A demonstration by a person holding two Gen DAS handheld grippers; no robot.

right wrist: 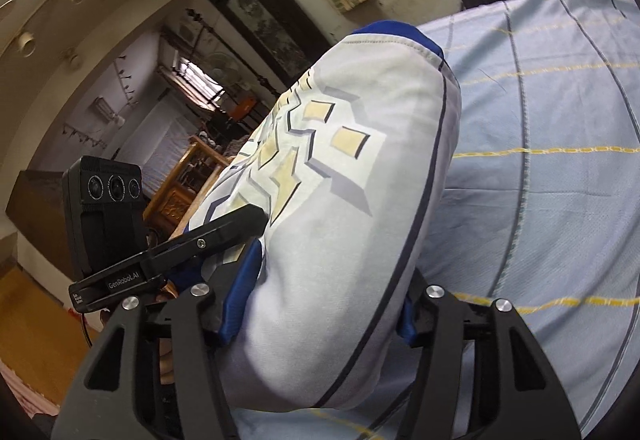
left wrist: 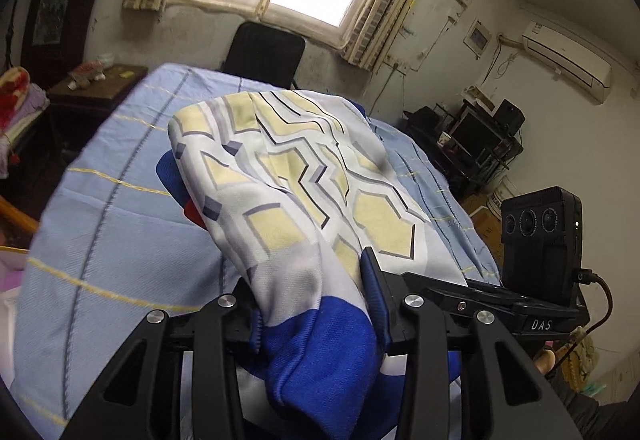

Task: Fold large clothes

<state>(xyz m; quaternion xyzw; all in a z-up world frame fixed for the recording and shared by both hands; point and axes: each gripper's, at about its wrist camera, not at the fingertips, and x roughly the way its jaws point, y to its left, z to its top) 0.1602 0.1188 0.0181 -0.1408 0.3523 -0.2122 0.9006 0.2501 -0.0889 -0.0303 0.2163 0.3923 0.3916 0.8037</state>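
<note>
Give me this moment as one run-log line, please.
phase: fold lift | left gripper: shut on jersey | right gripper: shut on jersey | jersey: bunched, raised over blue checked sheet | fold: not yet laid

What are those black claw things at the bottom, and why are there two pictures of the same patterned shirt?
The claws are two-finger grabbers a person holds, one in each hand. Each carries a camera looking along its fingers, so you get one picture per hand. The left gripper and the right gripper both pinch the same white, yellow and blue garment, lifting it over a table covered by a light blue cloth. The black box beside the left claw is a camera on the other grabber.
</note>
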